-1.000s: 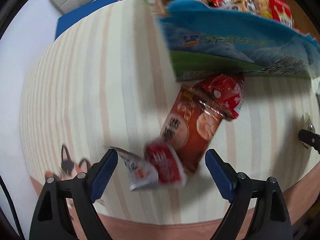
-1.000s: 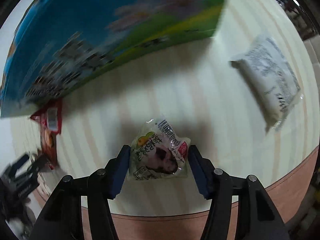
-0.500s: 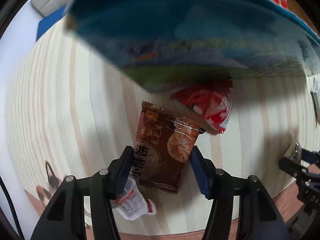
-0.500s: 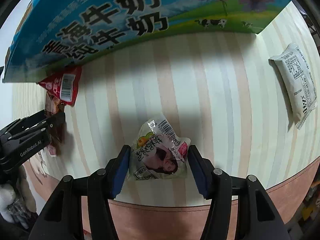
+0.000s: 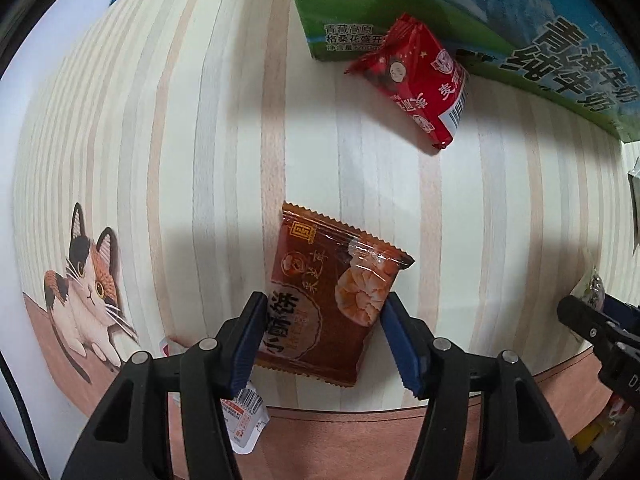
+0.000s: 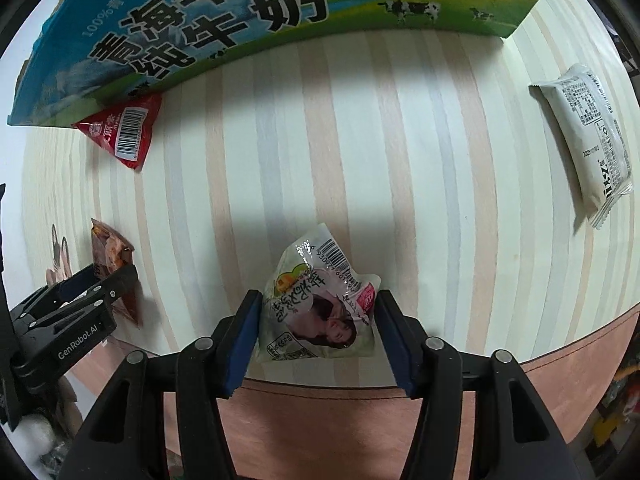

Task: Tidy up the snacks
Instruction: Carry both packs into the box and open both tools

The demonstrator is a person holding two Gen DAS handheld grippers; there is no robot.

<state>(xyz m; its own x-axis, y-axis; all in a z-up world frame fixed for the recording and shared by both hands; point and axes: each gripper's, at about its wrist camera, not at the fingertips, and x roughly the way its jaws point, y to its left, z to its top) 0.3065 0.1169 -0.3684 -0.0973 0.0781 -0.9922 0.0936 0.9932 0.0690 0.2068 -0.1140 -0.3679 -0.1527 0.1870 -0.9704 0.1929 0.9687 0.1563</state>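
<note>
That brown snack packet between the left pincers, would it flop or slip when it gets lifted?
The brown packet looks like thin glossy film, so it will probably bend at its free end. The left gripper has ridged blue pads at both its edges, which should limit slipping. It looks flat, so likely light.

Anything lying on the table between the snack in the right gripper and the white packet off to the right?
Nothing: in the right wrist view, only bare striped tablecloth separates the pale snack pouch from the white packet.

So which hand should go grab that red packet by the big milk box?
Probably the left. The red foil snack packet lies just ahead of the left gripper, though its jaws hold a brown pastry packet; the right gripper is farther off.
</note>
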